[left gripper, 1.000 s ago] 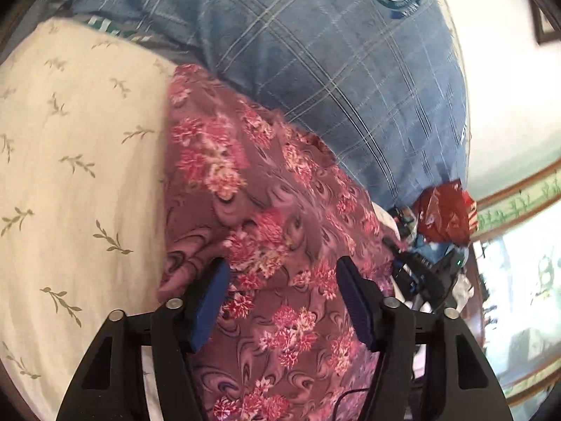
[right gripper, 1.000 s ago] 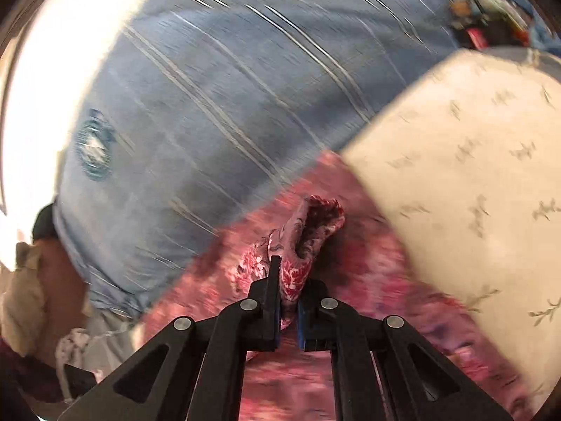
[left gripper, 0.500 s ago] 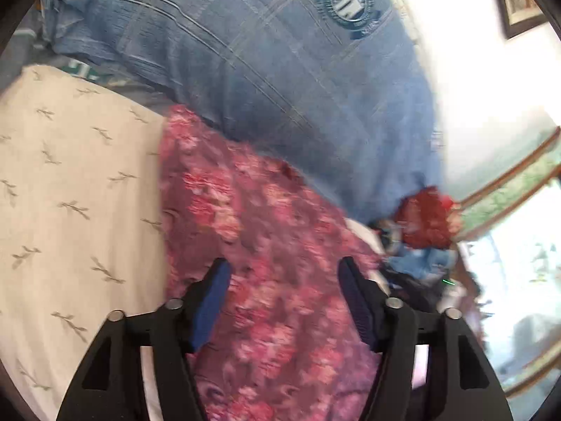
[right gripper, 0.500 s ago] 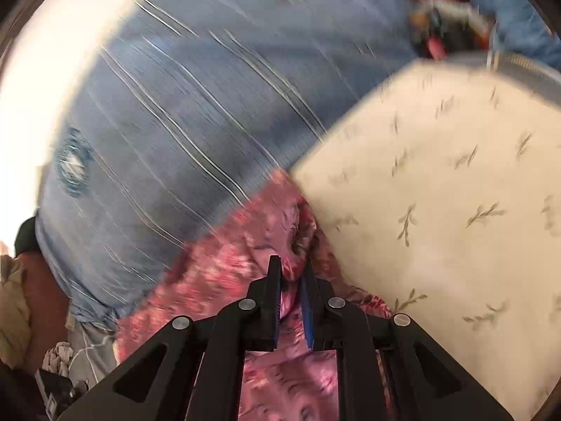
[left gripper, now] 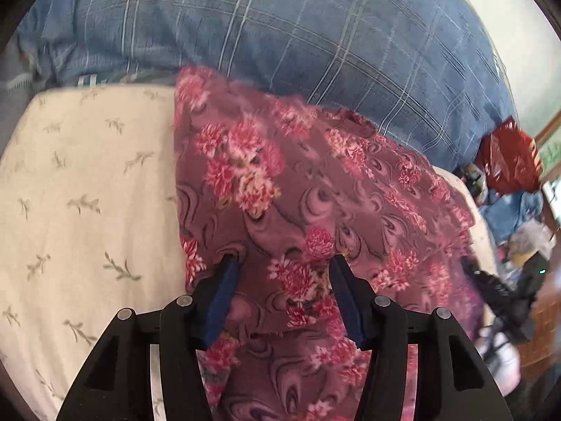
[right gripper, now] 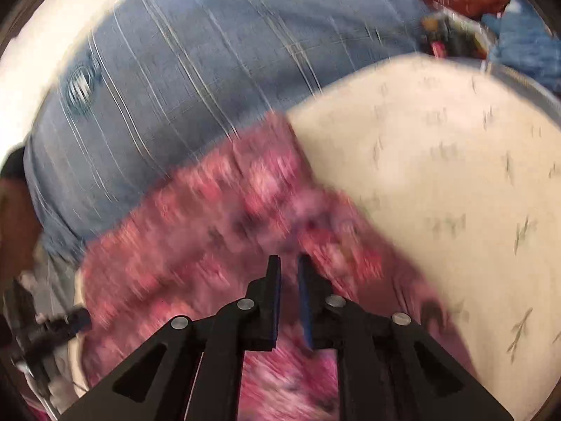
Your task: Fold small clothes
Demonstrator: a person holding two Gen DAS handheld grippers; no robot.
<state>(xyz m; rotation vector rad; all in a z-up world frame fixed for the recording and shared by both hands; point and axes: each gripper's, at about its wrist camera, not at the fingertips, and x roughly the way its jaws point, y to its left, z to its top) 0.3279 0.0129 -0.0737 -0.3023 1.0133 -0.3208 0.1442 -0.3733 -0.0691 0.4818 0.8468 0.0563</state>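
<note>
A maroon garment with pink flowers (left gripper: 298, 175) lies on a cream sheet with leaf sprigs (left gripper: 87, 193), partly folded over itself. My left gripper (left gripper: 283, 263) hovers low over its near part. Its jaws are closing with a flap of the cloth between them, and the pads are not pressing on it. In the blurred right wrist view the same garment (right gripper: 210, 210) spreads to the left of the sheet (right gripper: 438, 175). My right gripper (right gripper: 289, 259) is shut on a bunched fold of it.
A person in a blue plaid shirt (left gripper: 315, 35) stands close behind the garment and fills the top of both views (right gripper: 175, 70). A red bag (left gripper: 508, 158) and mixed clutter lie at the right beyond the bed's edge.
The left jaws have narrowed and the gripper has shifted across the garment. The right gripper has dragged its pinched fold down toward the sheet; the raised bunch now lies lower and flatter.
</note>
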